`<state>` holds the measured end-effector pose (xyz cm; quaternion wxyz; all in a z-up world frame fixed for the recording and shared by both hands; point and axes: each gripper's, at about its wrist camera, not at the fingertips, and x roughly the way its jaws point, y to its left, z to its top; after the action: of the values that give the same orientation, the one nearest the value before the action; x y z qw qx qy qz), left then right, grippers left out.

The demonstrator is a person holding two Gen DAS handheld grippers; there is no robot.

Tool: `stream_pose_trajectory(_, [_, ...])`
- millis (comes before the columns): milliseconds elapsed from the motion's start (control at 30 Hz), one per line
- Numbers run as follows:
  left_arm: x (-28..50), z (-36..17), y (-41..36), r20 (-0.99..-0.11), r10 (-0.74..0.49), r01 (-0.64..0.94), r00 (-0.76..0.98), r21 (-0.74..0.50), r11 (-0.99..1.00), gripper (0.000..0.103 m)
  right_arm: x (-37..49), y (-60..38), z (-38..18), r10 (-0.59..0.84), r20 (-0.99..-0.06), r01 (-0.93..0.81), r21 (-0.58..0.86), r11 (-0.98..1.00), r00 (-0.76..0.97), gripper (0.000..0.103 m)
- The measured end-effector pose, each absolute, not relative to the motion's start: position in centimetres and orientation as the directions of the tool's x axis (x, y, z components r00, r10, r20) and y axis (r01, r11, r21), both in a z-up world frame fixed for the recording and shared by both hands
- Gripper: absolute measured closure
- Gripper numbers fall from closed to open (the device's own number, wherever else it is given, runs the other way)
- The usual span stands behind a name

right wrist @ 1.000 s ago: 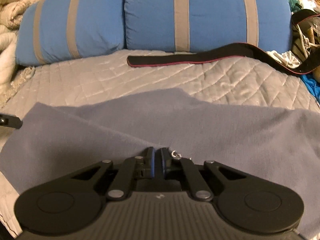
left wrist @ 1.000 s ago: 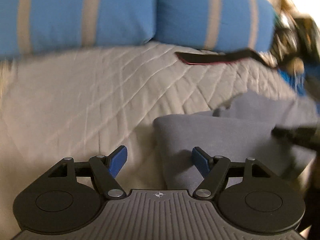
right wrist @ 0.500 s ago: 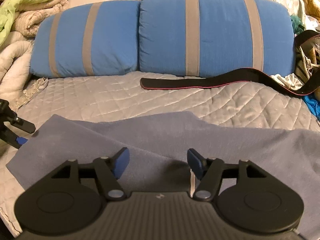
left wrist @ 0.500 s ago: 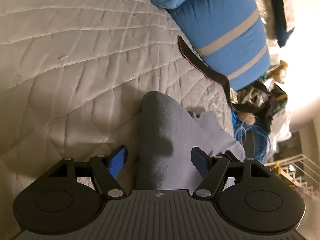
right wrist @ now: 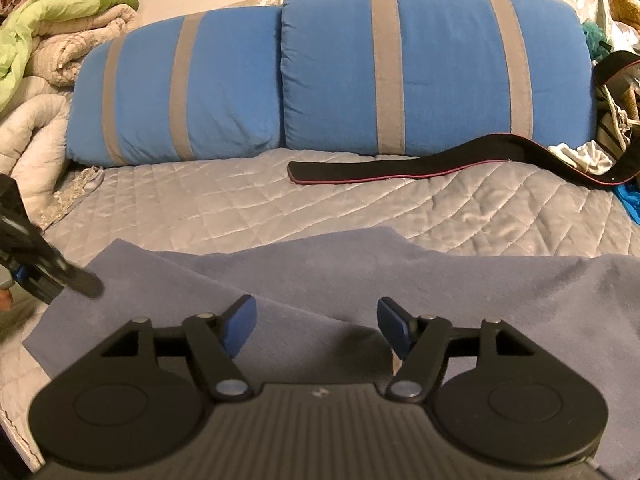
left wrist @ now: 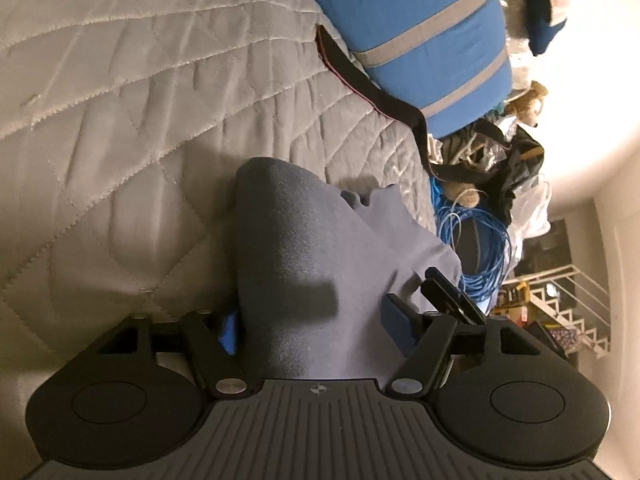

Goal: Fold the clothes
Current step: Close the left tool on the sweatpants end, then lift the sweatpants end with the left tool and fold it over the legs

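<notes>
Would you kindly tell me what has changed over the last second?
The right claw let go of the grey garment and stands open. The left claw swung over the garment's folded edge and has been closing around it. Pillows and black strap stayed put.

No words, brands or numbers can be read in either wrist view. The only mark is a small crosshair emblem, a circle crossed by two lines, on the ridged grey plate at the near edge of the left gripper [left wrist: 316,330] and of the right gripper [right wrist: 316,322]; it carries no lettering
</notes>
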<state>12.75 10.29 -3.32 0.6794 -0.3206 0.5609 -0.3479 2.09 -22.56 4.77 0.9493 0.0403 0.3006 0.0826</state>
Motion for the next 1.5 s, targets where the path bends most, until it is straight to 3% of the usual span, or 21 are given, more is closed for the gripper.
stream_pose_trajectory(33, [12.8, -3.8, 10.4, -0.543, -0.83, 0.074, 0.129, -0.829, 0.554, 0.078, 2.1, -22.5, 4.7, 0.179, -0.565, -0.132, 0.122, 0.984, 0.806, 0.023])
stream_pose_trajectory(67, [12.8, -4.3, 10.5, -0.546, -0.828, 0.035, 0.129, -0.832, 0.554, 0.083, 2.1, -22.5, 4.7, 0.176, -0.565, -0.132, 0.118, 0.984, 0.806, 0.023])
stream_pose_trajectory(267, [12.3, -3.8, 10.0, -0.581, -0.797, 0.027, 0.164, -0.805, 0.593, 0.089, 2.2, -22.5, 4.6, 0.162, -0.564, -0.117, 0.114, 0.987, 0.81, 0.022])
stream_pose_trajectory(567, [12.0, 0.3, 10.4, -0.637, -0.734, 0.07, 0.234, -0.742, 0.666, 0.091, 1.1, -22.3, 5.0, 0.215, -0.53, -0.17, 0.132, 0.976, 0.82, 0.021])
stream_pose_trajectory(800, [10.3, 4.5, 14.5, -0.771, -0.554, 0.028, 0.315, -0.575, 0.817, 0.091, 0.2, -22.7, 5.0, 0.198, -0.544, -0.163, 0.113, 0.98, 0.816, 0.02])
stream_pose_trajectory(1000, [7.9, 10.1, 18.8, -0.859, -0.32, -0.024, 0.4, -0.359, 0.933, 0.09, -0.5, -22.5, 5.3, 0.245, -0.553, -0.198, 0.144, 0.969, 0.796, 0.02])
stream_pose_trajectory(1233, [6.4, 17.2, 20.8, -0.898, 0.032, -0.234, 0.44, -0.08, 0.969, 0.09, -1.6, -21.9, 6.3, 0.292, -0.518, -0.247, 0.156, 0.956, 0.804, 0.017])
stream_pose_trajectory(1400, [5.7, 20.3, 16.7, -0.885, 0.041, -0.248, 0.464, -0.085, 0.965, 0.09, -1.6, -22.4, 6.4, 0.303, -0.525, -0.239, 0.189, 0.953, 0.795, 0.016])
stream_pose_trajectory(1500, [5.3, 21.2, 13.2, -0.886, -0.036, -0.21, 0.462, -0.149, 0.966, 0.09, -1.6, -22.8, 6.5, 0.289, -0.524, -0.223, 0.187, 0.957, 0.801, 0.016])
